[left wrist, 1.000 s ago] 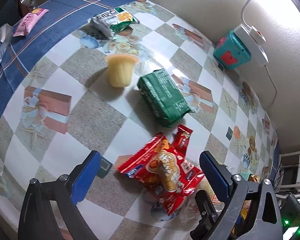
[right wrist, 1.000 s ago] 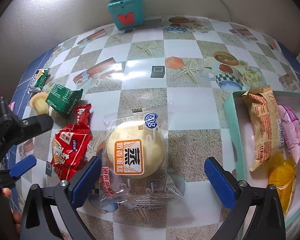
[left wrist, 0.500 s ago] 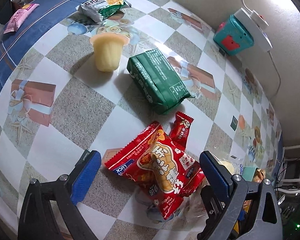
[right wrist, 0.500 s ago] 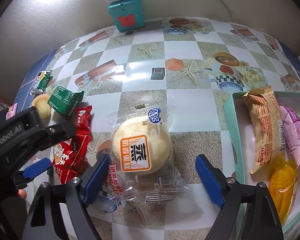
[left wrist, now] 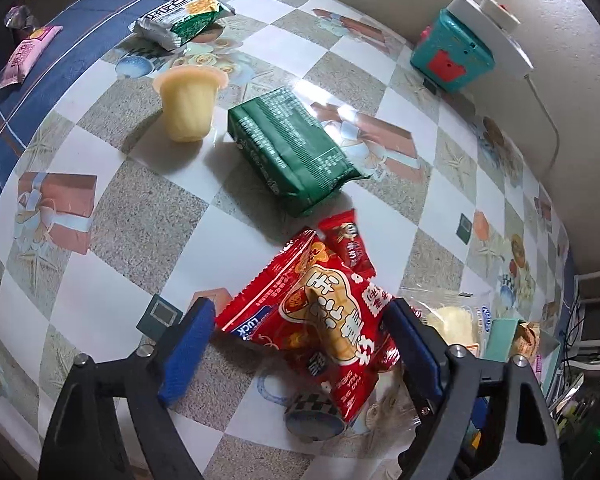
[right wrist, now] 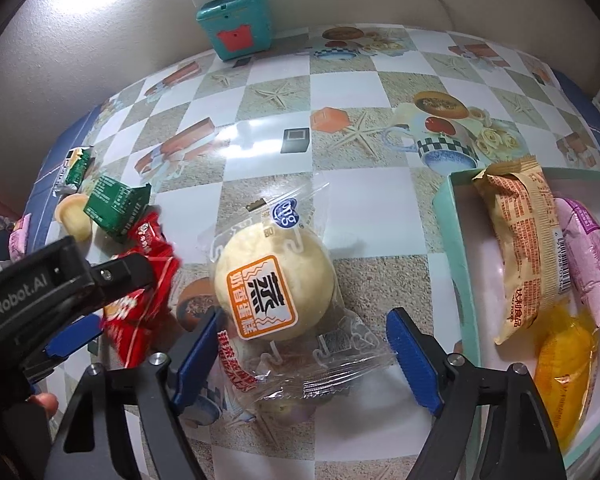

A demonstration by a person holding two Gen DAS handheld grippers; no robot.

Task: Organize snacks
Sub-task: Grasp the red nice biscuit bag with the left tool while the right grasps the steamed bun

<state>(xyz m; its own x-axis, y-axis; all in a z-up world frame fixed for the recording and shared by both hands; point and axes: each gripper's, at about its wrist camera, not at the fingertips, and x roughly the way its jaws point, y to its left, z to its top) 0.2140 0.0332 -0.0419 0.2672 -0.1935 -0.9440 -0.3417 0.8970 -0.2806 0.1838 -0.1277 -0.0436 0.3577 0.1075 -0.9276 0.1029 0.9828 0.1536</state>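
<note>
Checkered cloth with starfish pictures covers the counter (right wrist: 340, 208) by a pale wall. Left claw (left wrist: 300, 332) is closing; the red snack bag (left wrist: 324, 320) lies between its blue pads, long way slanting across the gap, not squeezed yet. Right claw (right wrist: 300, 340) is closing too, around the clear-wrapped steamed cake (right wrist: 274, 292), whose round part sits a bit ahead of the pads. Only the right view shows the mint-green box (right wrist: 460, 272) with snacks inside, just right of the cake. Only the left view shows the jelly cup (left wrist: 188, 104) plainly.

The surface (left wrist: 148, 236) is checkered in white and speckled grey; a red packet (left wrist: 332, 320), a green packet (left wrist: 292, 152) and a yellow cup (left wrist: 188, 104) are seen.
</note>
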